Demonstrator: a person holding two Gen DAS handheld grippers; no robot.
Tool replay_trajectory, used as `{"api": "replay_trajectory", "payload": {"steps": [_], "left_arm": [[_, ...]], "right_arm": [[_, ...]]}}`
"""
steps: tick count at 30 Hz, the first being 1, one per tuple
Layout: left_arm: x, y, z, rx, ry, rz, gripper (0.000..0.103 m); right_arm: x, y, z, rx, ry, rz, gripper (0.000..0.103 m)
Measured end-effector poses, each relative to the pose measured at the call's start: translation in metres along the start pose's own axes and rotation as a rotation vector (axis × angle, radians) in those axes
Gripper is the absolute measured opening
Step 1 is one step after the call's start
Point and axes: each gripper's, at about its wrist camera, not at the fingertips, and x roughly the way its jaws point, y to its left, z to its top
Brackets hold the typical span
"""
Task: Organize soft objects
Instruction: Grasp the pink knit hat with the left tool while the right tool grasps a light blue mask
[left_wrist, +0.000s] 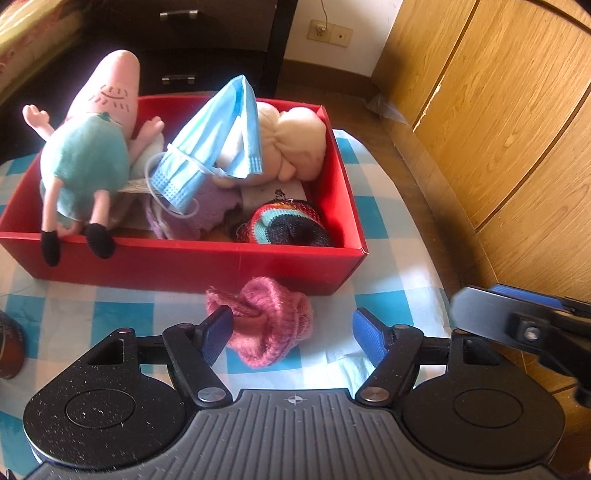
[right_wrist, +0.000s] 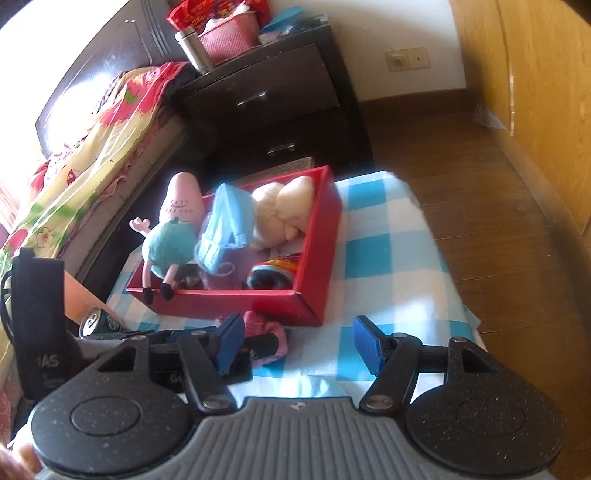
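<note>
The pink knit piece lies on the checked table, just in front of the red box and near the table's front edge; it looks like the last soft object still outside. The left gripper has its fingers spread wide, holding nothing: the left finger touches the knit's left side, while the other stands well apart from it. For a sure grasp, the gripper would do well to shift left until the bundle sits between both fingers, then press low into its bulk. The right gripper also has its fingers apart and empty, above the table's right side. The box's front wall calls for a clear lift; room remains toward its right half, beside the striped knit.
</note>
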Motion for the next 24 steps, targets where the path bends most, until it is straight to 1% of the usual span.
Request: {"api": "replay_trajectory", "payload": {"steps": [5,11,24], "left_arm": [[0.008,-0.006,0.001,0.014,-0.003,0.03,0.071],[0.018,-0.014,0.0,0.058,-0.001,0.089,0.073],[0.032,-0.016,-0.002,0.09,0.019,0.124,0.073]], "right_arm": [[-0.001,-0.013,0.002,0.021,0.008,-0.009,0.044],[0.002,-0.013,0.001,0.004,0.025,-0.001,0.044],[0.008,-0.014,-0.002,-0.012,0.053,-0.007,0.044]]}}
